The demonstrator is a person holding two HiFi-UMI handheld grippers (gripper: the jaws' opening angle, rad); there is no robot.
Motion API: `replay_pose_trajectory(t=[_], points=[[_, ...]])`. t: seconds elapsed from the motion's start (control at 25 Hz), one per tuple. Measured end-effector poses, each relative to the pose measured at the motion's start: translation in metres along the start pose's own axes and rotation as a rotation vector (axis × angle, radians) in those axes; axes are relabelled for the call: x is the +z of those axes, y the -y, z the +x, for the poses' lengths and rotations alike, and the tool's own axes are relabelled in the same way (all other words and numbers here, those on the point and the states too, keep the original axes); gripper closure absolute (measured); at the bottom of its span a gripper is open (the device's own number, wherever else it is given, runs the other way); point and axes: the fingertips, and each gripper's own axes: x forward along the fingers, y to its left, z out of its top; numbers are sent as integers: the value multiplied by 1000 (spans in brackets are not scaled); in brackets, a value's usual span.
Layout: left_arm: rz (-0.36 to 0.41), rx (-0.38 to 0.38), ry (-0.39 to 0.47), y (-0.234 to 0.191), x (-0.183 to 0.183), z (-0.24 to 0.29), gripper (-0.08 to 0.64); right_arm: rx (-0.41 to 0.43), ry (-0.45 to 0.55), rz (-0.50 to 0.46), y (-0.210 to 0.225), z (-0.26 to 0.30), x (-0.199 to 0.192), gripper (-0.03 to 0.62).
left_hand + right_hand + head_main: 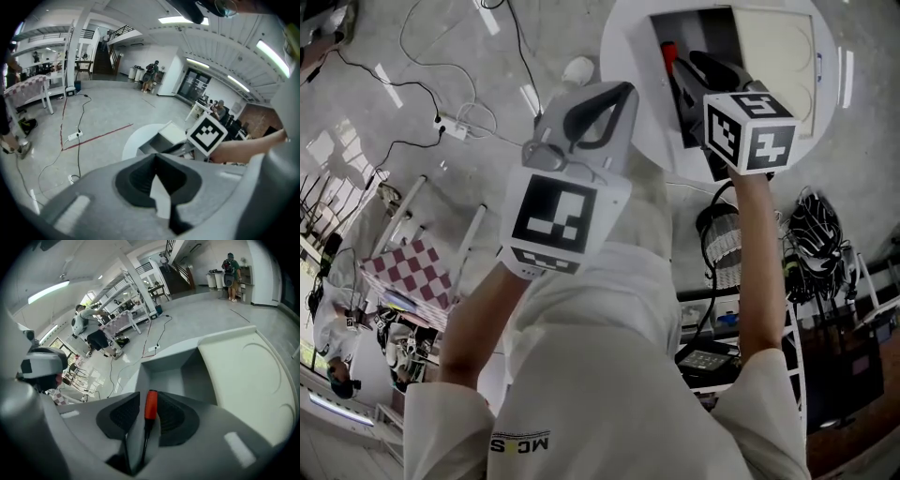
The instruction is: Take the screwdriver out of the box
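Left gripper [155, 158]: jaws closed together and empty, held near the edge of the round table [623, 56]. Right gripper [149, 398]: jaws stand wide apart and straddle the screwdriver [150, 405], which lies in the open box [168, 378] with its orange handle in the gap. The pads are not yet pressing. Recommendation: centre both pads on the handle, close firmly, then lift straight up, clear of the box walls and lid [243, 376].
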Motion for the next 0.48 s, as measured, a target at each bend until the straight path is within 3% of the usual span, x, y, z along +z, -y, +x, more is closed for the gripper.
replay_pose_trajectory(t=[0.48], points=[[-29, -19, -1, -6, -2, -7, 558, 28, -154, 48, 1, 23, -10, 471]])
